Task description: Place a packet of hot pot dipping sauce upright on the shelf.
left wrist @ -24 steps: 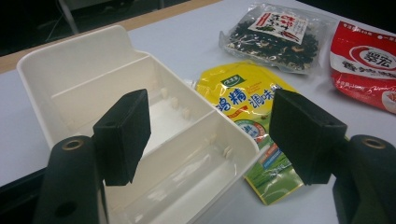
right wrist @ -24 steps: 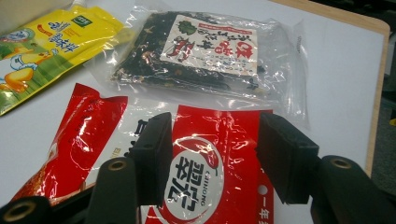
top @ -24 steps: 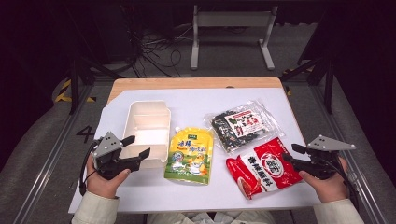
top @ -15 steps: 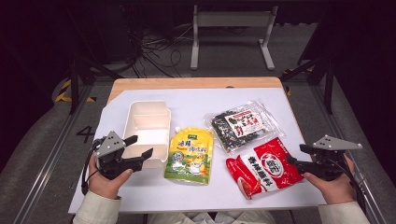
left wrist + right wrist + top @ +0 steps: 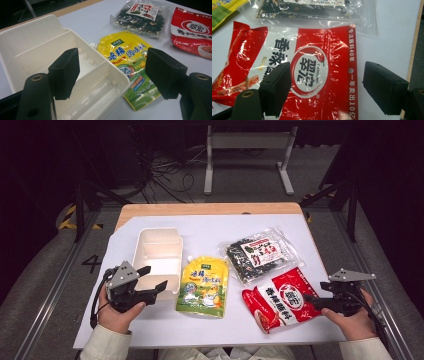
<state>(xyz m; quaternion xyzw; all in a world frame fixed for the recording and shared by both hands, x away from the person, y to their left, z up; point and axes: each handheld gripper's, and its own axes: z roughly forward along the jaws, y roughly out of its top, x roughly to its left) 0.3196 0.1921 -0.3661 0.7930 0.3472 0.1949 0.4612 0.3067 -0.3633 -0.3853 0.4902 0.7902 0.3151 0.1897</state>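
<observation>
High view, my left gripper [image 5: 156,287]: jaws spread, nothing between them, tips at the near corner of the white divided container [image 5: 156,256]
High view, my right gripper [image 5: 311,300]: jaws spread and bare, tips at the right edge of the red sauce packet [image 5: 280,303]
High view, key relation: red sauce packet lies to the left of my right gripper, long axis slanting from near-left to far-right; my right hand is much the nearer, left hand well apart
High view, neighbours: yellow spout pouch [image 5: 204,284] just beside the container; clear dried-seaweed bag [image 5: 260,254] beyond the red packet, its edge touching or overlapping it
Left gripper view, jaws: wide apart, empty, straddling the white divided container's [image 5: 50,52] near wall without contact
Left gripper view, writing: yellow spout pouch [image 5: 130,62] reads 鸡精调味料; the red packet's [image 5: 192,32] logo shows 翠宏
Right gripper view, jaws: wide apart, hovering over the red sauce packet [image 5: 312,75], no pinch
Right gripper view, writing: 翠宏 in a red ring, 香辣 at left, side strip partly legible, 专注调料40年
Judgement: right gripper is placed to close on the packet's near edge
</observation>
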